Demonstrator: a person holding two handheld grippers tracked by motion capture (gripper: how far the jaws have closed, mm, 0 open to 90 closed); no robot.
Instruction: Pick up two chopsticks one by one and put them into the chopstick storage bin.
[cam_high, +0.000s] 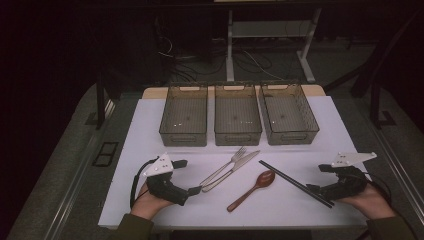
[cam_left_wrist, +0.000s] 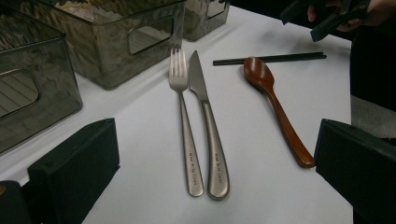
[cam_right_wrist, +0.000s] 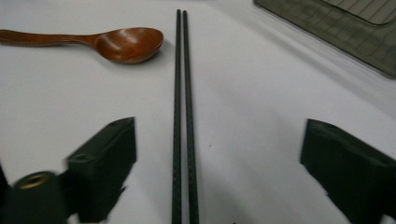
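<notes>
Chopsticks (cam_right_wrist: 183, 116): two thin black sticks with a fine ribbed texture, lying flat and side by side on the white counter (cam_high: 150, 130) near its right front corner, beside a brown wooden spoon (cam_high: 252, 190). Right gripper (cam_high: 320, 189) jaws released, straddling their near end without contact. Left gripper (cam_high: 196, 190) jaws released at the fork (cam_left_wrist: 184, 121) and knife (cam_left_wrist: 208, 126) handles.

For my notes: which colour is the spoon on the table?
The spoon is glossy reddish-brown, clearest in the right gripper view.

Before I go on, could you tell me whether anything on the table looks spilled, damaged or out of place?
Nothing stands out. The fork and knife lie side by side, the wooden spoon and the paired chopsticks lie flat on the white table, and the three bins stand upright in a row.
</notes>
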